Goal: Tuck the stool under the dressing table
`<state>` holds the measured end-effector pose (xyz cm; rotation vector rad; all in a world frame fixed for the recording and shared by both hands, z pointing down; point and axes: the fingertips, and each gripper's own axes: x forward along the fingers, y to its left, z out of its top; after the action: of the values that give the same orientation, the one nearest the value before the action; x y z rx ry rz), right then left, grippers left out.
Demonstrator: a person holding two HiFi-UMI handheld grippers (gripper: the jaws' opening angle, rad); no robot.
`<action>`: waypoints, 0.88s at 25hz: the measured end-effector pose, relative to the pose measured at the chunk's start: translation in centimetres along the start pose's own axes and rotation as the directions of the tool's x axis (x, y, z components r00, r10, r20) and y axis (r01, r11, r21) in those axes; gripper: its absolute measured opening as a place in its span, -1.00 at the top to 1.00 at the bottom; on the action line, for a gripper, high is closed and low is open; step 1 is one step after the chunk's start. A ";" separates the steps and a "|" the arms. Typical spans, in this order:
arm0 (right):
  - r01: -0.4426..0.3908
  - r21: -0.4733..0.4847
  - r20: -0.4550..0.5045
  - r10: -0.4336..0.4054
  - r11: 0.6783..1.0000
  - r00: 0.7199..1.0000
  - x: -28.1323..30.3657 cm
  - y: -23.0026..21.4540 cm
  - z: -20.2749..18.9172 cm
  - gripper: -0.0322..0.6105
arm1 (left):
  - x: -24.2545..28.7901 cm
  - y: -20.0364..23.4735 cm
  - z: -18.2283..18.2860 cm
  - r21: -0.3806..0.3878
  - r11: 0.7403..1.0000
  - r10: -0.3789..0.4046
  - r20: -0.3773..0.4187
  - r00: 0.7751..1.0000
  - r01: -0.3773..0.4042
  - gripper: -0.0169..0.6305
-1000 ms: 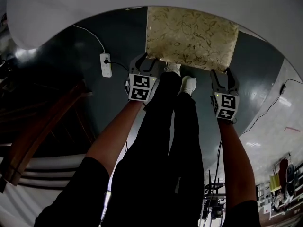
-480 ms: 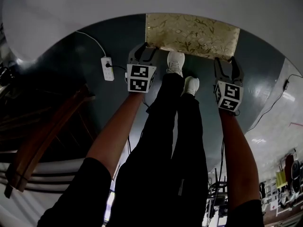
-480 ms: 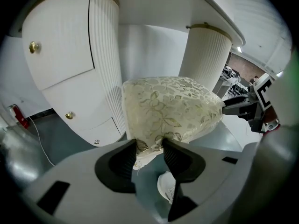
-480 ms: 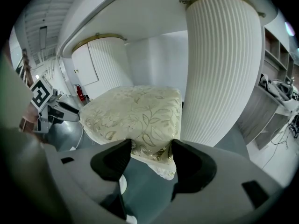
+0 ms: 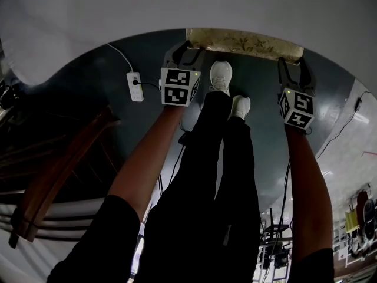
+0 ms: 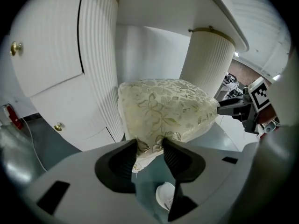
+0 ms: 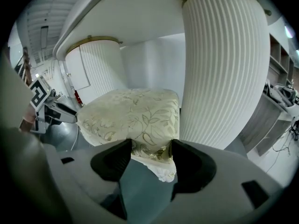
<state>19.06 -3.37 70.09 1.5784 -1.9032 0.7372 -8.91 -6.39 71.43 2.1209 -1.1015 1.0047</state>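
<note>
The stool (image 5: 244, 40) has a cream cushion with a gold leaf pattern. In the head view only a narrow strip of it shows below the white dressing table top (image 5: 177, 10). My left gripper (image 5: 187, 47) is shut on the stool's near left corner (image 6: 163, 108). On the near right corner (image 7: 131, 113) my right gripper (image 5: 293, 63) is shut. In both gripper views the cushion sits between the table's two fluted white pedestals (image 6: 100, 55) (image 7: 224, 64), under the top.
A white power strip (image 5: 135, 86) with a cable lies on the dark floor left of the left gripper. The person's legs and white shoes (image 5: 221, 75) stand between the grippers. A dark wooden piece (image 5: 59, 164) is at the left. A cabinet door with a brass knob (image 6: 16, 47) flanks the left pedestal.
Both grippers moved toward the dressing table with the stool in them. Much more of the cushion is now hidden under the table top. The person's feet stepped forward.
</note>
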 end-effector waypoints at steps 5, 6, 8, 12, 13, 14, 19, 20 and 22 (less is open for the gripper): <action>0.016 0.047 0.023 -0.017 0.999 1.000 -0.4 0.2 -0.1 0.07 | -0.1 0.3 0.3 -0.058 0.997 0.047 -0.021 0.999 -0.048 0.37; 0.027 0.068 0.026 -0.028 0.997 0.999 -0.4 0.2 -0.3 0.07 | 0.1 0.4 0.5 -0.059 0.997 0.052 -0.025 0.998 -0.053 0.37; 0.047 0.097 0.025 -0.049 0.994 0.998 -0.3 0.2 -0.5 0.07 | 0.5 0.8 0.8 -0.056 0.997 0.054 -0.032 0.998 -0.055 0.37; 0.056 0.091 0.024 -0.059 0.994 0.998 -0.2 0.3 -0.5 0.07 | 0.5 0.8 0.9 -0.047 0.998 0.030 -0.020 0.999 -0.031 0.37; 0.048 0.083 0.025 -0.050 0.995 0.998 -0.2 0.3 -0.4 0.07 | 0.5 0.7 0.9 -0.048 0.998 0.029 -0.019 0.999 -0.030 0.37; 0.038 0.077 0.026 -0.040 0.996 0.999 -0.1 0.3 -0.3 0.07 | 0.5 0.7 1.0 -0.050 0.998 0.031 -0.017 0.999 -0.031 0.37; 0.023 0.076 0.038 -0.026 0.997 0.999 0.2 0.4 -0.2 0.07 | 0.6 1.0 1.0 -0.051 0.998 0.049 0.002 0.999 -0.048 0.37; 0.028 0.079 0.041 -0.031 0.996 0.999 0.3 0.3 -0.1 0.07 | 0.6 0.9 1.1 -0.050 0.998 0.050 0.006 0.999 -0.050 0.37; 0.033 0.079 0.049 -0.037 0.996 0.998 0.4 0.2 0.0 0.07 | 0.7 0.9 1.1 -0.044 0.998 0.045 0.014 0.999 -0.044 0.37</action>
<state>18.86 -3.58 70.38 1.6882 -1.8982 0.7728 -8.97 -7.95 71.43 2.0808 -1.1715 0.9783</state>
